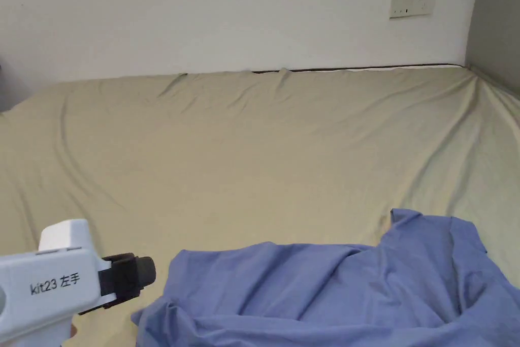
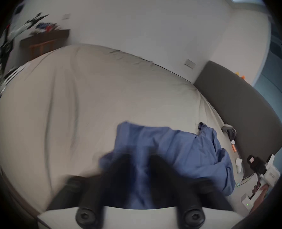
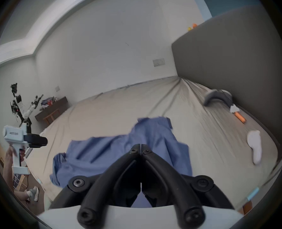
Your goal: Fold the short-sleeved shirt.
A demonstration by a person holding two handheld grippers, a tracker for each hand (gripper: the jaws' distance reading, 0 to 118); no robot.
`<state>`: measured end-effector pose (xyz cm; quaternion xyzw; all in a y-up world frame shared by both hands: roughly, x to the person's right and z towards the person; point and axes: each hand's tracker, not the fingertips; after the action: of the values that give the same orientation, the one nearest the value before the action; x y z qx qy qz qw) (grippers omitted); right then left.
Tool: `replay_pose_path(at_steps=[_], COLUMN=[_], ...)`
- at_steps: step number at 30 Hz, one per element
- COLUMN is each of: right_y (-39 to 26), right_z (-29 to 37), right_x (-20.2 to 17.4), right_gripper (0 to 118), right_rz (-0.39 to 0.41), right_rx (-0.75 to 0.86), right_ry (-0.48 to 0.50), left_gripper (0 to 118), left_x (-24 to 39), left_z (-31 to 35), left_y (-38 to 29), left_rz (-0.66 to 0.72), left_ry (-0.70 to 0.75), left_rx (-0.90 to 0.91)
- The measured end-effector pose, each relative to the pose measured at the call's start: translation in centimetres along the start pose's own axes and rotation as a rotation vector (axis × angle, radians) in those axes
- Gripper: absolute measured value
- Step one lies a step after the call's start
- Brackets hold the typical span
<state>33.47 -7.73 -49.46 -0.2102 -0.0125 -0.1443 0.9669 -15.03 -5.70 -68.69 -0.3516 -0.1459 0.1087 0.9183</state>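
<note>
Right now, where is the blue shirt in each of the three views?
Head view: blue shirt crumpled along the bottom edge, centre to right.
Left gripper view: lower centre, beyond the open jaws.
Right gripper view: centre, behind the shut jaws.
Shared landmark: wall socket plate.

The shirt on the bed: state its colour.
The shirt is plain blue, clearest in the head view.

In the head view the blue shirt [image 1: 335, 294] runs off the picture's lower and right edges at the bed's [image 1: 254, 160] near edge, so its hem and one sleeve cannot be seen. The left gripper [image 2: 137, 164] is smeared by motion blur in its own view, its jaws dark shapes over the cloth. The clutter on the far wooden table [image 3: 52, 107] is too small to identify.
</note>
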Motion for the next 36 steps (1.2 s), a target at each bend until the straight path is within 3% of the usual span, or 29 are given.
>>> replay_pose_path(at_steps=[1,5,6,9,10,18,20,21,23,24,25,26,27,28,29,30,32,36], right_y=[0.6,1.1,1.4,2.3,2.7,4.3,4.5,4.6,4.7,4.8,4.9,5.0,5.2,5.4,5.6,5.6,5.7,5.2], right_z=[-0.8,-4.3,-5.0,-7.6,-8.4,-11.6,-11.7,-11.8,-11.7,-11.9,-12.2,-12.5,-13.2,-14.1,-15.3,-16.5,-19.0,-24.5], right_x=[0.0,1.9,2.1,2.9,3.2,3.3,3.5,3.7,3.6,3.8,4.0,4.1,4.3,4.5,4.8,5.1,5.8,7.7], right_gripper=[0,0,0,0,0,0,0,0,0,0,3,15,38,73,89,95,94,94], right_rz=[0.029,-0.043,-0.059,-0.051,-0.031,0.049,0.055,0.053,0.047,0.045,0.051,0.065,0.075,0.081,0.105,0.139,0.178,0.113], right_rx=[0.047,0.04,0.026,0.006,-0.007,-0.051,-0.059,-0.059,-0.065,-0.069,-0.075,-0.095,-0.125,-0.169,-0.224,-0.272,-0.325,-0.469], right_ry=[-0.008,0.058,0.065,0.05,0.031,0.028,0.024,0.021,0.008,-0.008,-0.027,-0.07,-0.103,-0.127,-0.153,-0.155,-0.177,-0.217], left_gripper=[0,1,11,101,117,111,83,77,41,19,4,4,4,4,4,4,4,4], left_x=[0.1,0.0,-0.1,-0.7,-0.7,-0.9,-0.1,0.2,0.9,1.0,1.0,1.2,1.5,1.9,2.0,2.2,2.5,2.4], left_z=[-1.8,-8.8,-10.1,-13.6,-14.8,-19.1,-19.4,-19.2,-18.6,-18.4,-18.2,-18.1,-18.3,-18.8,-19.6,-20.2,-19.6,-19.5], left_y=[0.9,3.8,3.8,3.3,2.8,1.1,1.0,1.2,1.4,1.6,1.9,1.9,1.6,1.2,0.8,0.2,0.1,0.1], left_rz=[0.025,-0.073,-0.096,-0.126,-0.128,-0.142,-0.145,-0.179,-0.249,-0.232,-0.173,-0.127,-0.128,-0.152,-0.183,-0.217,-0.21,-0.217], left_ry=[-0.013,0.107,0.145,0.173,0.187,0.155,0.152,0.204,0.15,0.118,0.052,-0.006,-0.043,-0.027,0.002,0.032,0.026,0.029], left_rx=[-0.03,-0.143,-0.174,-0.245,-0.265,-0.335,-0.334,-0.321,-0.329,-0.327,-0.334,-0.339,-0.355,-0.366,-0.391,-0.398,-0.349,-0.346])
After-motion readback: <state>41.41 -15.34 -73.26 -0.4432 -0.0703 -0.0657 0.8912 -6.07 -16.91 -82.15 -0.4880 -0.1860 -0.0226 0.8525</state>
